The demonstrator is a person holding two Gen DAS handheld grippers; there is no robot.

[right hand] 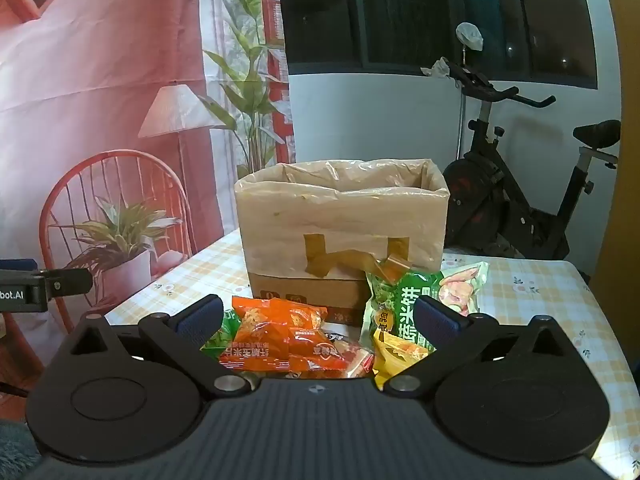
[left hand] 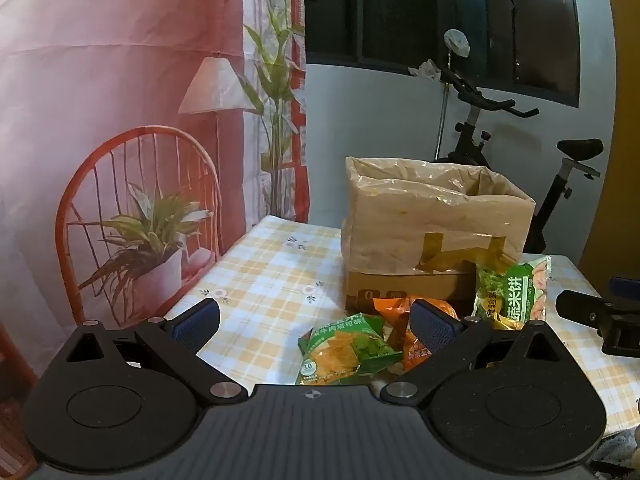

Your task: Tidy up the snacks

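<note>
A cardboard box [right hand: 340, 240] lined with a thin plastic bag stands open-topped on the checked tablecloth [left hand: 272, 272]; the same box [left hand: 432, 232] shows in the left wrist view. Snack packets lie in front of it: an orange packet [right hand: 288, 336], a tall green rice-cracker packet [right hand: 404, 304] leaning on the box, a yellow packet [right hand: 396, 356] and a small green chip packet [left hand: 348, 348]. My left gripper [left hand: 316, 324] is open above the table, the green chip packet between its fingers but untouched. My right gripper [right hand: 320, 320] is open, with the orange packet lying between its fingers, pads apart from it.
A printed backdrop [left hand: 120, 120] with a red chair, lamp and plants hangs at the left behind the table. An exercise bike [right hand: 520, 200] stands behind the table at the right, under a dark window [right hand: 440, 12]. The right gripper's side [left hand: 600, 320] shows at the right edge of the left view.
</note>
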